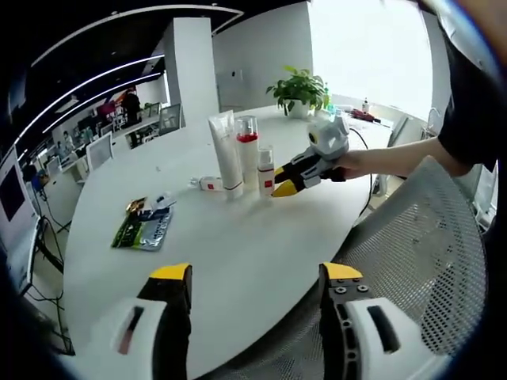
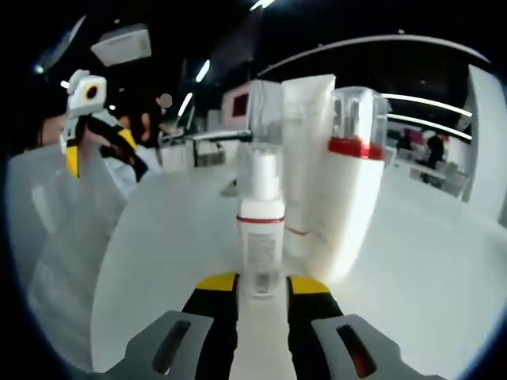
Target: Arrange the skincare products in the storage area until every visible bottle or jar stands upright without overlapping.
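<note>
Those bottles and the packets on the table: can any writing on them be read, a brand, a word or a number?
No text can be read.
Small bottle between the right tongs: grey print on its label, too blurred.
Tube: no print to make out.
Red-collared bottle: no print to make out.
Green packets: printed, too small.
Small item lying by the tube: red mark, too small.

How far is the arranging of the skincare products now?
Done: the white tube and red-collared bottle stand upright. In hand: the right gripper is at the small bottle, also upright. Left: a small tube lies flat, and sachets lie apart.
</note>
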Tool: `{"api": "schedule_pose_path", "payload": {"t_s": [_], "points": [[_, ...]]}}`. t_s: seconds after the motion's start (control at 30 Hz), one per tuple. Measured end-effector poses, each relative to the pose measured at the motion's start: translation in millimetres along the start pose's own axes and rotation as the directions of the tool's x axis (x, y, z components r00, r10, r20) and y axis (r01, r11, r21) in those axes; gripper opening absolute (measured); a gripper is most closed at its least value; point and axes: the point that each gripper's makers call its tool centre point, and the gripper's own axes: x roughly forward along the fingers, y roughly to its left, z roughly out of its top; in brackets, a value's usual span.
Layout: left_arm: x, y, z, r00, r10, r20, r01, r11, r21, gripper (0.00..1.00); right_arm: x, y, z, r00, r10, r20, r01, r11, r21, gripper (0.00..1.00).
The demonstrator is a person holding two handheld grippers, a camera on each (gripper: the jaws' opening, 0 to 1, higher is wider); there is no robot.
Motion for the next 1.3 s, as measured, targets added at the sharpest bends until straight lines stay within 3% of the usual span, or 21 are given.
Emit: {"api": "schedule_pose_path", "payload": {"t_s": [0.37,0.5,0.57,0.83,1.3], "points": [[1.0,-0.7,-2.6,1.0,-0.009,-0.011,0.009,1.0,0.0,0.59,4.7,-1.8,-6.9,0.999,-0.041,-0.014,0.041,0.998,0.046,0.17],[1.4,-1.0,-3.6,1.0,-0.013,-0.016,0.013,1.0,-0.002,0.59,6.6,-6.0,-4.0,0.996,-0.085,0.03,0.079,0.986,0.144,0.17],[1.5,-1.3,-4.4,1.0,-0.014,-0.019,0.014,1.0,-0.004,0.58,8.5,-7.3,-8.5,0.995,-0.096,0.007,0.094,0.987,0.13,0.16],[1.5,-1.6,-6.1,1.0,-0.016,-0.026,0.016,1.0,-0.003,0.58,8.4,-12.5,-10.8,0.992,-0.123,0.016,0.119,0.979,0.168,0.14],[0.2,-1.1,-6.8,1.0,-0.004,-0.028,0.004,1.0,0.009,0.57,11.6,-18.4,-12.1,0.994,-0.111,0.019,0.106,0.981,0.16,0.13]]}}
